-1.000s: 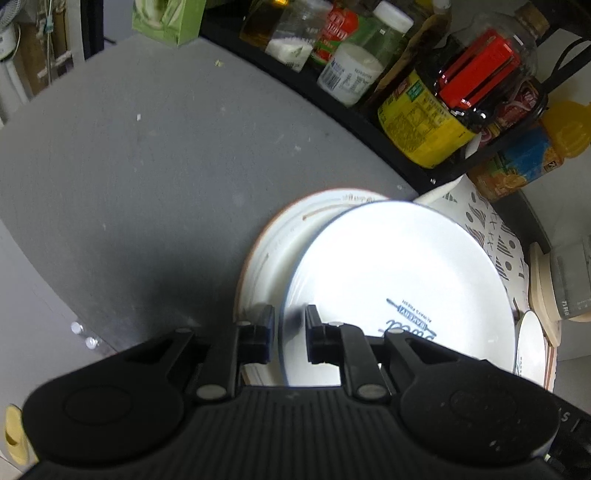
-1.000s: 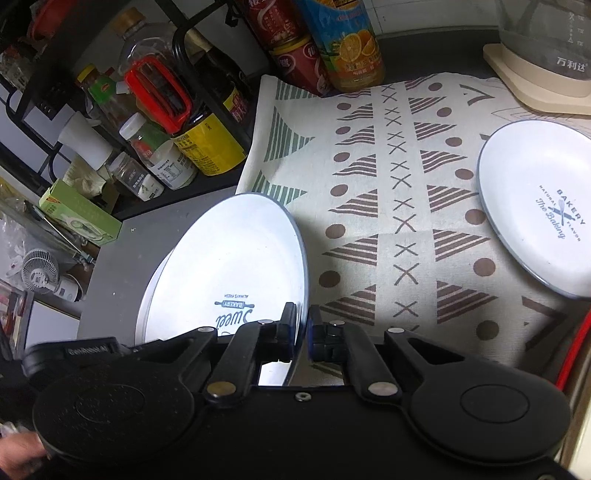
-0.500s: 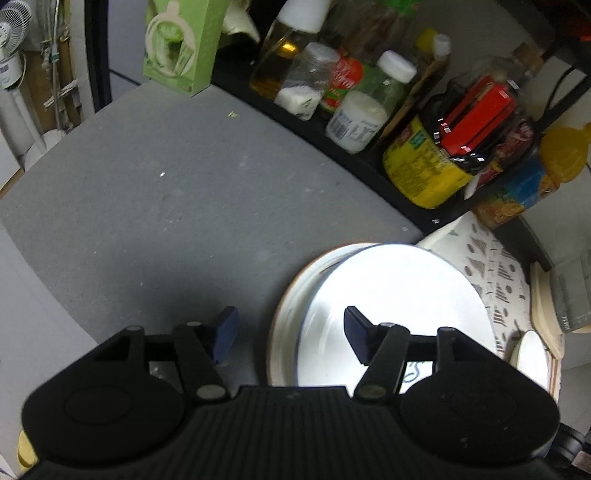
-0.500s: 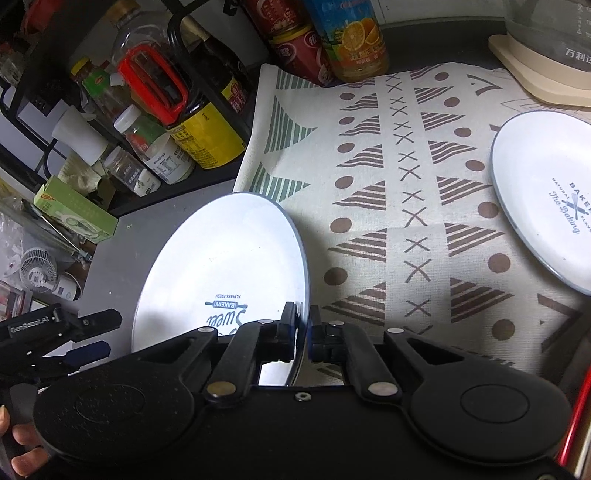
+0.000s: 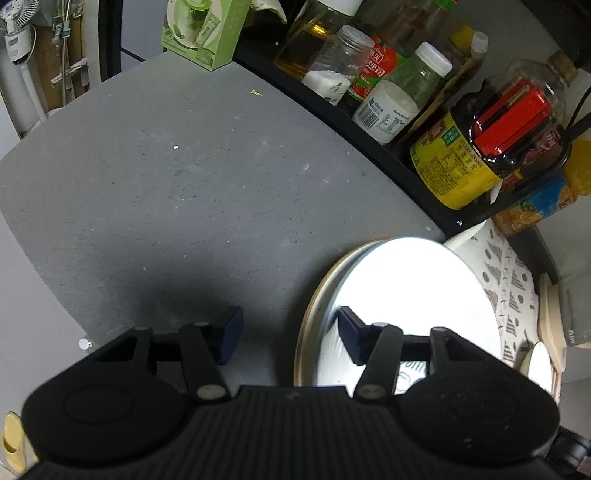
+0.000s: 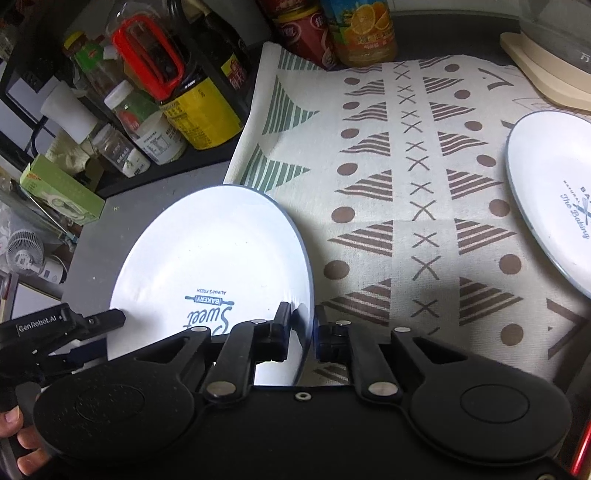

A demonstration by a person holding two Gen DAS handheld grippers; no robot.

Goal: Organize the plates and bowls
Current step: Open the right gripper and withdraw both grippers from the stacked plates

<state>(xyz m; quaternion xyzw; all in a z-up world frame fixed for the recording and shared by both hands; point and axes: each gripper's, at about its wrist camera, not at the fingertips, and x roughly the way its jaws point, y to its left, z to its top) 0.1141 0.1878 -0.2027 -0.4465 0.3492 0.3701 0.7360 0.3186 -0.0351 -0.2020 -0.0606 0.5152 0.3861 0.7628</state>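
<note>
A white plate printed "Sweet Bakery" (image 6: 207,258) lies on a brown-rimmed plate (image 5: 314,302) on the grey counter. My right gripper (image 6: 303,325) straddles its near-right rim. Its jaws are opening, and the pads stand slightly off the rim. My left gripper (image 5: 290,336) is open at the stack's left edge, and its jaws are closing. One of its fingers (image 5: 351,339) hangs over the white plate (image 5: 413,295), the other over bare counter. The stack's rim shows between the two, untouched. In the right wrist view the left gripper (image 6: 103,334) sits at the plate's left edge. A second white plate (image 6: 554,206) lies on the cloth, far right.
A black rack of bottles and jars (image 5: 406,110) lines the back of the grey counter (image 5: 184,184), with a green box (image 5: 207,29) at its left end. A patterned cloth (image 6: 406,184) covers the right side. A kettle base (image 6: 546,62) stands at its far corner. A person's fingers (image 6: 22,443) grip the left handle.
My left gripper let go of the white plate's rim, opened wide and drew back to the left, then narrowed a little. My right gripper's jaws have parted slightly around the rim.
</note>
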